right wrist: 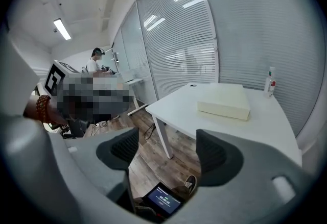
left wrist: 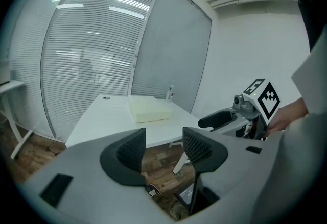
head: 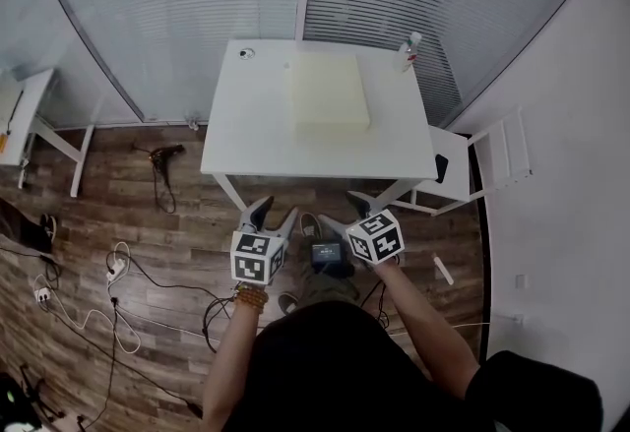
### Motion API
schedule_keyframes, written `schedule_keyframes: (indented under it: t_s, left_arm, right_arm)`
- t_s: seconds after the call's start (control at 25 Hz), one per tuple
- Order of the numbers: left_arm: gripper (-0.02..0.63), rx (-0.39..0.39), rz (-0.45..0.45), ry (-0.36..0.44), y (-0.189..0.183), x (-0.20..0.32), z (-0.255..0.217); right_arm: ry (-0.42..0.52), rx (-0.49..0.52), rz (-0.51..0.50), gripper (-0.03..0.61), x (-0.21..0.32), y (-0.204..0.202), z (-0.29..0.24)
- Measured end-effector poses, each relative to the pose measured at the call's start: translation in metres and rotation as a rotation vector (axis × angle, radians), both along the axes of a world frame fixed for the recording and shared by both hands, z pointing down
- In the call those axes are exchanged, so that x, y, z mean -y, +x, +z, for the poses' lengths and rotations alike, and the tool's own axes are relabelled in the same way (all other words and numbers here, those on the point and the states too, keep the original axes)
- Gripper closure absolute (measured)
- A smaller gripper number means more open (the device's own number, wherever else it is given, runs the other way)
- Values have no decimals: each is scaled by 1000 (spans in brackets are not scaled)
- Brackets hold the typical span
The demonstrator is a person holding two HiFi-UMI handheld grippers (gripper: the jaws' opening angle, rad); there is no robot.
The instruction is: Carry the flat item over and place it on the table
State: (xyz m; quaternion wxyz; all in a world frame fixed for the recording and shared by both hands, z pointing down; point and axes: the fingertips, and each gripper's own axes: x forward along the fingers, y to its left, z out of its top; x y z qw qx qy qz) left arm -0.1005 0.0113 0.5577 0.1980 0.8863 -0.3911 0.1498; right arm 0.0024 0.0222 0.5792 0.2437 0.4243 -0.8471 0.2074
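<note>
At the near edge of the desk (head: 251, 130), we stand a step back, with both tools held close to the body.

- Left hand-held gripper (left wrist: 163, 147): released, jaws apart. Only floor shows through the gap.
- Right hand-held gripper (right wrist: 167, 152): released, jaws apart. A small lit screen (head: 326, 253) and the floor show below it, and it grips nothing.
- Flat item: a pale foam slab (head: 328, 92) lying flat on the desk, right of centre and closer to the far edge than the near one.
- A spray bottle (head: 411, 51) stands at the far right corner, clear of the slab.

The slab already rests on the desk, so we cannot say whether this is the carry's end or its start.

Risks, as we judge them:
1. A slab this broad, pinched at one edge only, would likely sag or pivot. Foam also yields under the jaws and may slip out, so each gripper should take an opposite edge.
2. Reaching for the far right corner of the slab brings the right tool near the bottle, and a sweep could topple it.
3. Cables (head: 116, 268) trail over the floor to our left and a white chair (head: 458, 159) crowds the desk's near right corner. Either could catch a foot while we watch the load.
</note>
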Motion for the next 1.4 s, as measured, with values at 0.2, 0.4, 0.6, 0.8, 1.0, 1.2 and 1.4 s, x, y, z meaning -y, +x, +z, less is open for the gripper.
schedule_keyframes:
  t_s: [0.2,0.4,0.6,0.8,1.0,1.2,1.4]
  left_arm:
    - [389,3,-33,47,-1,-17,-19]
    - [398,-5,-66,148,2,-21,-49]
    - [402,-9,-108,313,-4,-31,-105]
    - [405,-45,-179,414,-15,-45,-154]
    - [417,-45,-197,564,-27,-63,-210]
    - [433,-99,-241,572,-27,-78,-237]
    - [486,-108,-230,600,-20,-86,-243]
  right_arm:
    - [65,-40,-10,234,-16,-5,-14]
    - [158,-78,-27,235,-24,-11,-39]
    - [343,-117,-56,264,-35,-27,-95]
    - [510,-124,-79,368,-45,-43,-148]
    - [654,-111,-81,410,-61,-61,-198]
    - [719,-93,-64,452,-72,-68,-228]
    - [773,-85,-51,500,-79,-66,-246]
